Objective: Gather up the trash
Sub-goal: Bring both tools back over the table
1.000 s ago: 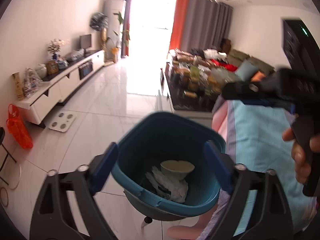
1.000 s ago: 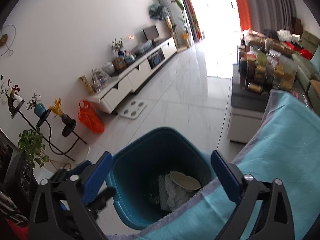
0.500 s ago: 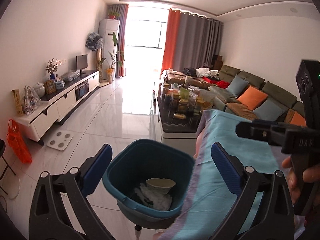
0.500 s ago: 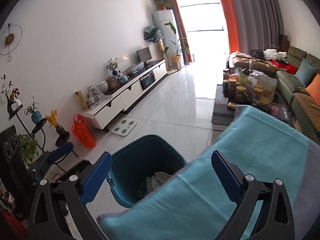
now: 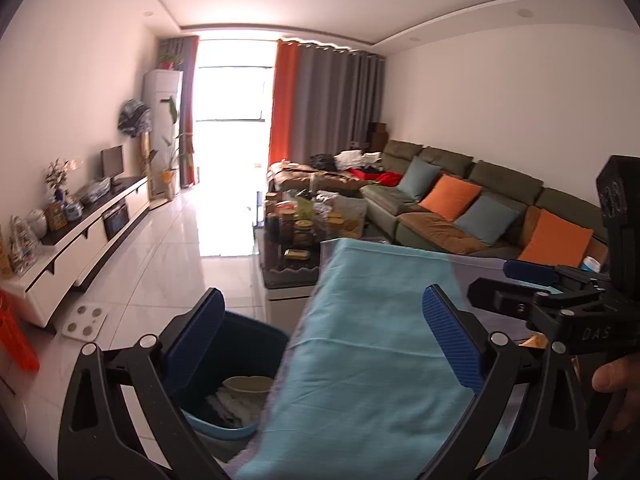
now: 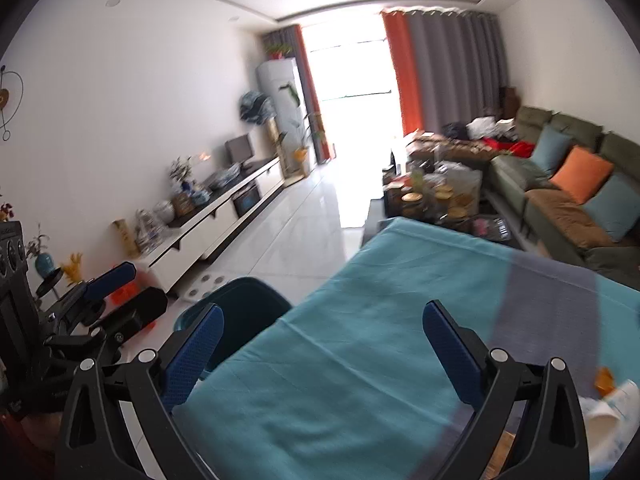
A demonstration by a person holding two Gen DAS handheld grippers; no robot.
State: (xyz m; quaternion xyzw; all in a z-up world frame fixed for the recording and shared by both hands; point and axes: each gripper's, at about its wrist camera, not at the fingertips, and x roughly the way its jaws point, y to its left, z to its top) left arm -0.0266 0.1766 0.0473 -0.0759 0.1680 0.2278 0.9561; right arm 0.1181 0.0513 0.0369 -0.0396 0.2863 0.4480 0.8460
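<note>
Left gripper (image 5: pixel 322 340) held with fingers (image 5: pixel 196 334) spread wide, having just finished opening, nothing between the 2 blue pads. Below them, part over the teal bin (image 5: pixel 240 364) on the white tiled floor (image 5: pixel 176 248), part over the turquoise cloth (image 5: pixel 376 332) covering the worktop. Inside the bin: a pale bowl-shaped piece (image 5: pixel 247 384) resting on crumpled white trash (image 5: pixel 234 402), low against the wall nearest the cloth. Bin just beside the worktop's left edge, partly hidden behind it.

Right gripper (image 6: pixel 322 340) also wide, empty, above the cloth, with the bin's rim showing at its left finger. Seen from the left wrist at far right, gripped by a hand (image 5: pixel 618 380).

At the lower right corner of the right wrist view: an orange scrap (image 6: pixel 604 380) and a white crumpled wrapper (image 6: pixel 612 420) lying on the cloth, close together, blurred.

Beyond: cluttered coffee table (image 5: pixel 304 236), green sofa (image 5: pixel 460 200) with orange and blue cushions.
</note>
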